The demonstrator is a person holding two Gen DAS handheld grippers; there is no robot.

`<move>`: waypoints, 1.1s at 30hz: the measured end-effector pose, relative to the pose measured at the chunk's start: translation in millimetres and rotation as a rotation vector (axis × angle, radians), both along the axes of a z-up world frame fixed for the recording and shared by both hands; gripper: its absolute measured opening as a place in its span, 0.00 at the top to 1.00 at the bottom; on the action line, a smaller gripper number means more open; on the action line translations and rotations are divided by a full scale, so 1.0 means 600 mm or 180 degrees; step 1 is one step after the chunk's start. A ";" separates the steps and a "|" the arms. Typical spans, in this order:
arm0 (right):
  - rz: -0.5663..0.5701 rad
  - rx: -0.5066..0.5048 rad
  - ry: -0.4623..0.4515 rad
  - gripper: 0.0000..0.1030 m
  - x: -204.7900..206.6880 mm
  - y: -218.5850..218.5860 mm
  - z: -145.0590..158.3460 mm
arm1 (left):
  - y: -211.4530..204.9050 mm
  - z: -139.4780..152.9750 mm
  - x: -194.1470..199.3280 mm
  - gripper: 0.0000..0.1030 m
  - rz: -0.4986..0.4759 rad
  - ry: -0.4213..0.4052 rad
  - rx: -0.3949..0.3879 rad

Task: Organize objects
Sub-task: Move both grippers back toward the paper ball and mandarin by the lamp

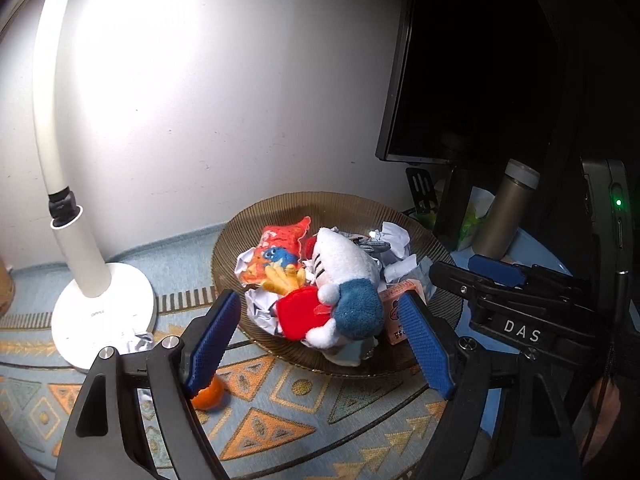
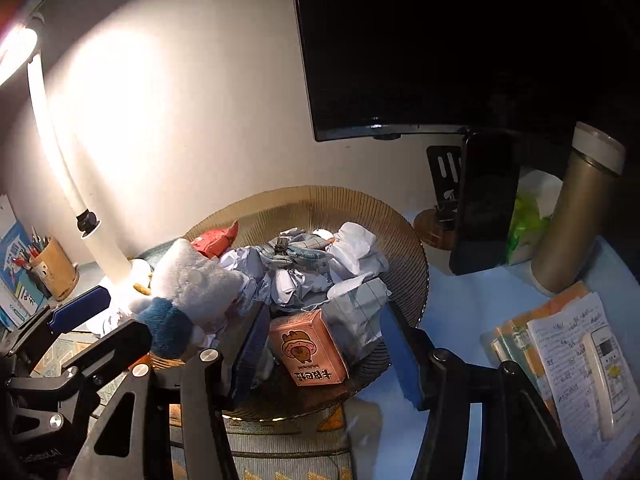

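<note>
A brown ribbed bowl (image 1: pixel 280 208) (image 2: pixel 360 208) holds a white and blue plush toy (image 1: pixel 348 276) (image 2: pixel 192 284), a red plush piece with yellow fries (image 1: pixel 298 312), an orange snack packet (image 1: pixel 280 240), crumpled paper (image 2: pixel 356 248) and a pink box (image 2: pixel 308 348). My left gripper (image 1: pixel 320 344) is open at the bowl's near rim, with the plush toy in the gap and clear of both pads. My right gripper (image 2: pixel 326 354) is open around the pink box, and its pads do not press on it. A small orange fruit (image 1: pixel 210 394) lies on the cloth under the left finger.
A white desk lamp (image 1: pixel 100 304) stands left of the bowl. A dark monitor (image 2: pixel 440 40), a phone on a stand (image 2: pixel 484 204) and a metal flask (image 2: pixel 576 216) stand behind and to the right. Papers with a remote (image 2: pixel 608 380) lie at right, and a pen holder (image 2: pixel 54 268) at left.
</note>
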State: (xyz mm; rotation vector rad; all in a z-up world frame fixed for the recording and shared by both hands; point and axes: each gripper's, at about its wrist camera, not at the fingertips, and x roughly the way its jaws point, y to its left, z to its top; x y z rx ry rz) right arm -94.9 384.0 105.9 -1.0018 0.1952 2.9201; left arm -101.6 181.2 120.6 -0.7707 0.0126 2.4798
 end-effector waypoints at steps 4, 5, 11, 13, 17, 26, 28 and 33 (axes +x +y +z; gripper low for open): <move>0.0119 -0.0015 0.0153 0.44 0.056 -0.027 0.040 | -0.093 0.020 0.047 0.16 0.0292 0.0094 0.0055; 0.0160 -0.0032 0.0179 0.43 0.071 -0.036 0.045 | -0.118 0.018 0.060 0.16 0.0422 0.0115 -0.0017; 0.0288 -0.0364 0.0076 0.39 0.153 -0.100 0.006 | -0.255 -0.044 0.118 0.16 0.0907 -0.0159 -0.0185; 0.0388 -0.0457 -0.0085 0.39 0.164 -0.132 -0.026 | -0.295 -0.078 0.129 0.16 0.1046 -0.0322 -0.0133; 0.0562 -0.0490 -0.0349 0.39 0.165 -0.183 -0.084 | -0.336 -0.132 0.141 0.16 0.1233 -0.0540 -0.0094; 0.0547 -0.0273 -0.0393 0.39 0.168 -0.218 -0.135 | -0.342 -0.141 0.153 0.16 0.1294 -0.0505 -0.0071; 0.0540 -0.0228 -0.0373 0.39 0.167 -0.218 -0.135 | -0.336 -0.143 0.153 0.16 0.1264 -0.0504 -0.0125; 0.0571 -0.0198 -0.0391 0.39 0.164 -0.223 -0.137 | -0.330 -0.146 0.150 0.16 0.1244 -0.0557 -0.0181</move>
